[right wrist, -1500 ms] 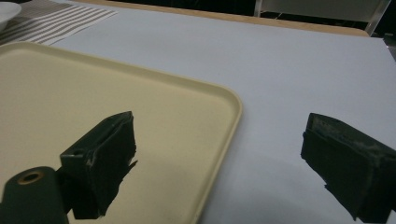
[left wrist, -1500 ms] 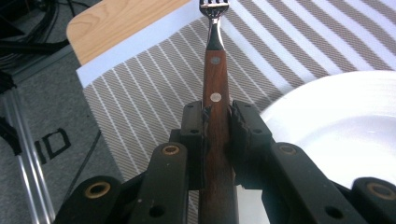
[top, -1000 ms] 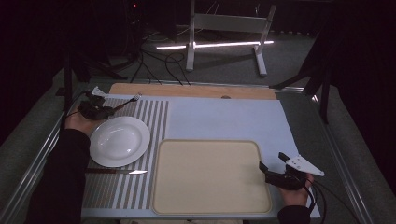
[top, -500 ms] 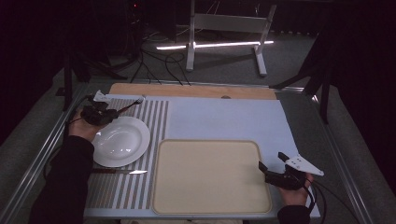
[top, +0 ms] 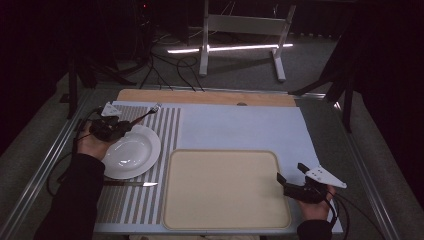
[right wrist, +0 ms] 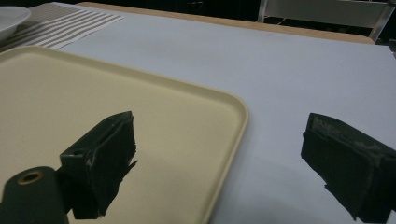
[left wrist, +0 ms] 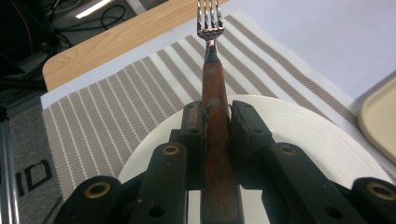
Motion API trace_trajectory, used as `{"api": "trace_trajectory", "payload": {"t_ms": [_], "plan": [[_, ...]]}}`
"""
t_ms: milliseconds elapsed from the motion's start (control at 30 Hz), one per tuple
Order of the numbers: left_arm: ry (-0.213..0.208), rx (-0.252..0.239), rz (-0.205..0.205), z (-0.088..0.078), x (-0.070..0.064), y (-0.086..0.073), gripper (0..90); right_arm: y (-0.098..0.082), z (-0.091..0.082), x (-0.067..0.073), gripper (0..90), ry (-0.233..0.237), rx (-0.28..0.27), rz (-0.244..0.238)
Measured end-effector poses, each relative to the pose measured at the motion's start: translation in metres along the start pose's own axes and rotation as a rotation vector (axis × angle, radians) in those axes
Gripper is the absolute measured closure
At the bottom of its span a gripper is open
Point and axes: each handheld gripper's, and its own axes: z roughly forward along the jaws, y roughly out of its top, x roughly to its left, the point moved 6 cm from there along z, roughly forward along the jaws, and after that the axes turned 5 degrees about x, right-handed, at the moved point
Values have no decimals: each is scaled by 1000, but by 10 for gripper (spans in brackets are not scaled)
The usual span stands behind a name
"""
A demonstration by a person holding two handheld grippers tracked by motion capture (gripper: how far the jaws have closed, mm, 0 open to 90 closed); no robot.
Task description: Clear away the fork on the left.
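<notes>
room: dark, black surround in high view; one bright strip light (top: 230,48) glaring on the floor behind the table
table: dim, evenly lit, soft shadows only
plate (top: 131,152): mild sheen
high view: soft, grainy
left gripper view: fork (left wrist: 211,60) sharp, near jaws blurred
right gripper view: jaws dark, slightly soft, tray (right wrist: 140,116) clean

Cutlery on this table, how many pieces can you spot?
2. A fork with a wooden handle is clamped in the left gripper above the white plate. A knife lies on the striped placemat just in front of the plate.
</notes>
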Motion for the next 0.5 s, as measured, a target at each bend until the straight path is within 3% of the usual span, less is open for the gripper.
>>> {"api": "trace_trajectory", "payload": {"t_ms": [200, 500], "plan": [[-10, -33, -6, -5, -14, -2, 769, 0, 0, 0, 97, 0, -1, 1], [-13, -41, 5, -8, -35, -7, 768, 1, 0, 0, 97, 0, -2, -2]]}}
